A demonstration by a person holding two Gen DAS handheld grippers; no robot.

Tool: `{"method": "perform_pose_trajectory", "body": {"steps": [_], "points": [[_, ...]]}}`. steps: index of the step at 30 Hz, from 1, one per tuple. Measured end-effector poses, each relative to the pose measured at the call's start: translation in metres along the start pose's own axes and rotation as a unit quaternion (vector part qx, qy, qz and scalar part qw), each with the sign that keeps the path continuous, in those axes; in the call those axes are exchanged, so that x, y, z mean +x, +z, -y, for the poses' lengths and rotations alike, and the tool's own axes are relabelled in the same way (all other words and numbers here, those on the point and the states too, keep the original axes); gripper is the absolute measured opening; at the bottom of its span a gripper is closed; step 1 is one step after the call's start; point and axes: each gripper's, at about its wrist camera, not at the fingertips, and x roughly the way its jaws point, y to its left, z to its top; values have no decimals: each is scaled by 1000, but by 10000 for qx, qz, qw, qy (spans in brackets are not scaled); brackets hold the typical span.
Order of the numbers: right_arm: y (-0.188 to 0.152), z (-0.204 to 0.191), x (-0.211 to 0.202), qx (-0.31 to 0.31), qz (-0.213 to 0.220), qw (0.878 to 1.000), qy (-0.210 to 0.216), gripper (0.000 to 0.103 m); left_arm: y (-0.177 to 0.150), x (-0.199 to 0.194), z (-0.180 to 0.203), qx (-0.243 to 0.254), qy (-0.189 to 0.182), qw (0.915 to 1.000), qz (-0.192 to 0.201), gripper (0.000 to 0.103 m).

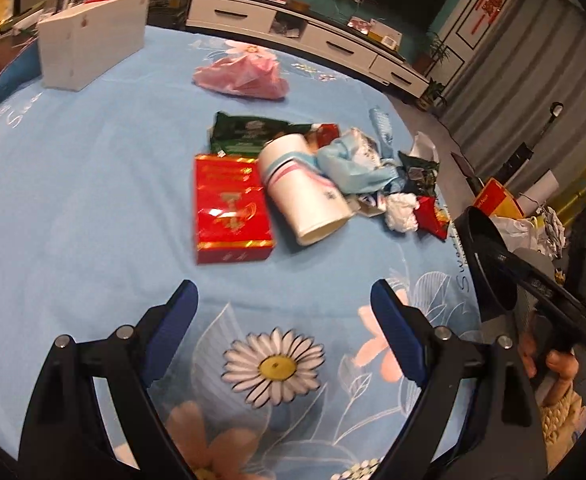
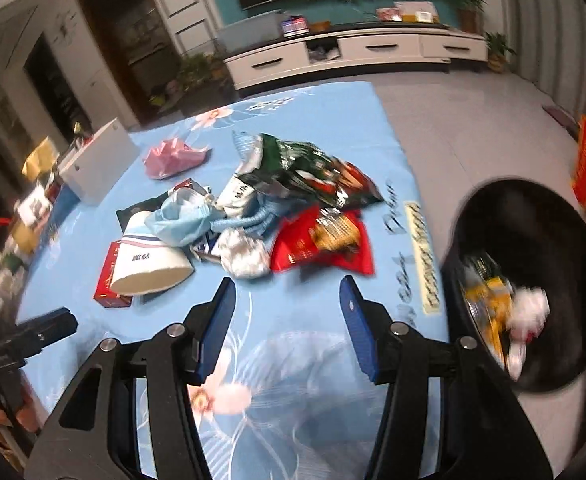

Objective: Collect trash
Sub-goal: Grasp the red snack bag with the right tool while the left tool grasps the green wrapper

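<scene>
While bare blue cloth (image 1: 93, 208) lies before both spread, empty grippers, left gripper (image 1: 284, 308) and right gripper (image 2: 288, 300), the trash pile (image 2: 277, 208) sits beyond, black bin (image 2: 533, 280) off the table's right edge.

Paper cup (image 1: 303, 188) lying on table (image 1: 93, 200), box (image 1: 231, 208) touching its left; wrappers (image 1: 373, 168) right

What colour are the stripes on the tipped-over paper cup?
Pink and light blue bands on the white paper cup; clearest in the left wrist view.
</scene>
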Motion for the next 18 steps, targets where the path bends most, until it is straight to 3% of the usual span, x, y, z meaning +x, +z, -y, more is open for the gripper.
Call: {"method": "perform_pose_trajectory", "body": {"steps": [7,13,18], "points": [[26,-9,58,-573,-269,9977,-241,53,31,18,26,273,-61,9996,37,88],[22,0,79,-748,-463,9950,-470,25,62,37,63,635,-283,9976,54,88],[16,14,63,-518,-275,9979,-278,14,84,58,101,997,-501,9937,62,88]]}}
